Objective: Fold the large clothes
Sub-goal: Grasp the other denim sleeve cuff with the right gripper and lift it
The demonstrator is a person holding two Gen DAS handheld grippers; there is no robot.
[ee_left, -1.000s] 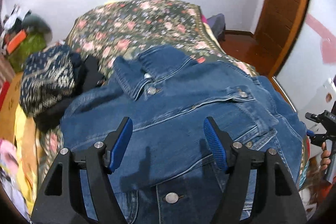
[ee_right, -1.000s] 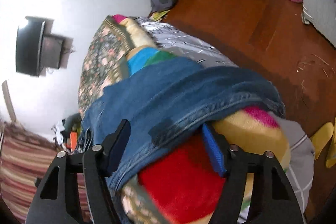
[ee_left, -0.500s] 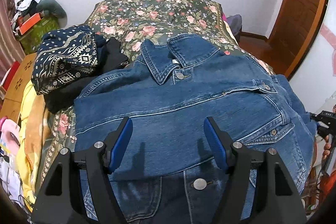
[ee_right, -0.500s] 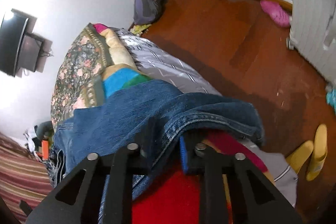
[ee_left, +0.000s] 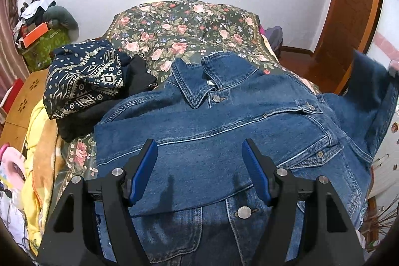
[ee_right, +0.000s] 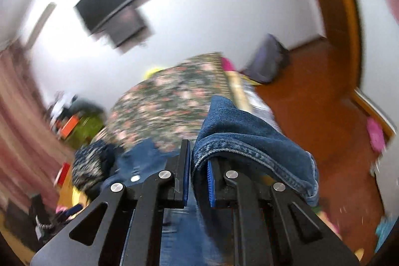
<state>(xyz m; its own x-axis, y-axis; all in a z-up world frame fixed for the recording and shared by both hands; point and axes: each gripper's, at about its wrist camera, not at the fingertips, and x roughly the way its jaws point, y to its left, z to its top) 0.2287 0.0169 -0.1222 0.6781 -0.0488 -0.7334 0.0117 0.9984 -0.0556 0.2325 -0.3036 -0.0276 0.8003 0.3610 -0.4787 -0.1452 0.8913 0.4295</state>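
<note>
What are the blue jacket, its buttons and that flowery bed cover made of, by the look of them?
Jacket: denim, probably cotton; faded blue weave, paler contrast stitching along the seams and collar. Buttons: they look like metal; silvery, round, with a dull shine. Bed cover: a printed woven cloth, matte, pink roses on dark green; the fibre cannot be told. The right gripper pinches a thick, stiff-looking denim edge.

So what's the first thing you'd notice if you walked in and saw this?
The big blue denim jacket spread front-up across the flowery bedspread, filling the middle of the left view. Next, the right hand-held gripper is shut on the jacket's denim sleeve, holding it up off the bed, while the left hand-held gripper hangs open above the jacket. A folded navy patterned cloth lies beside the collar.
</note>
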